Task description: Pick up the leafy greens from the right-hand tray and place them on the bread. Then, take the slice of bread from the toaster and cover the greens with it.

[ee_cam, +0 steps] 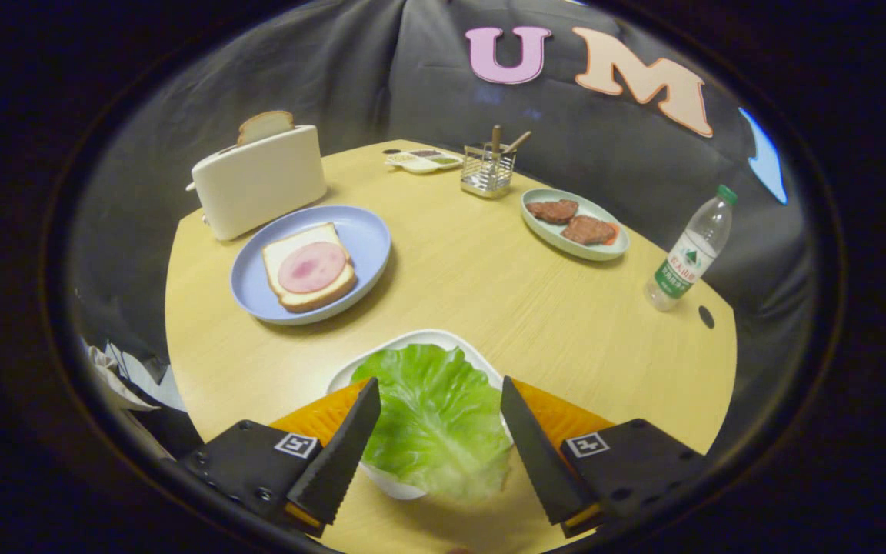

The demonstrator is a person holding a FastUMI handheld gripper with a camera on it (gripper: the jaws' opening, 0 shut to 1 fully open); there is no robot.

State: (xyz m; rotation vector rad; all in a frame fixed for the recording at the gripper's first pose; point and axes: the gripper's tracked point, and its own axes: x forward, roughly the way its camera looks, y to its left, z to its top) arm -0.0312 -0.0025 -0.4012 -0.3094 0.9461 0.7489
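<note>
Lettuce [435,419], a broad green leaf, lies on a white tray [420,340] at the table's [489,285] near edge, between the fingers of the gripper [441,396]. The fingers stand apart, one on each side of the leaf; whether either touches it I cannot tell. The leaf's near end hangs over the tray's rim.

From the gripper, at 11 o'clock, a blue plate [366,231] holds a slice of bread [308,267] with a round pink slice of ham [311,267] on it. Just beyond the plate, also toward 11 o'clock, stands a cream toaster [258,181] with a second slice [265,125] sticking up from its slot.

At 12 o'clock, far across the table, a wire caddy [487,171] holds two wooden-handled utensils [503,142], and a small flat dish [421,160] lies just to its 9 o'clock side. At 1 o'clock a pale green plate [574,240] carries two brown patties [572,220]. At 2 o'clock, near the table's edge, a clear bottle [691,250] with a green cap and green label stands leaning slightly in the fisheye view.
</note>
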